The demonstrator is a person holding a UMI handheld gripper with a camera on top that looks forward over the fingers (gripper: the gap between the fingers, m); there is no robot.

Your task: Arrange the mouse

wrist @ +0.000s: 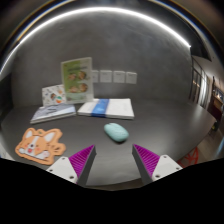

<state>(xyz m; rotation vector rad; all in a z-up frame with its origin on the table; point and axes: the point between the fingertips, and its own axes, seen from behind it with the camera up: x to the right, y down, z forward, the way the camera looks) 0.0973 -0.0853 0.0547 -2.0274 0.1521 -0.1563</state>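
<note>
Grey tabletop (150,125), pale-green mouse (117,132) lying slantwise beyond parted jaws.

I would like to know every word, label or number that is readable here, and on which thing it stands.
No text can be read with certainty.
Upright green and white card: print too small to read.
Flat booklet with coloured pictures: too blurred.
Blue and white book: nothing legible.
Orange corgi-shaped mouse pad: no words visible.
Pale green mouse, ahead of the open gripper: no label visible.

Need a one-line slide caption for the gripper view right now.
Open tongs hover short of a pale teal oval mouse on the grey table, corgi-shaped orange mat alongside.
</note>
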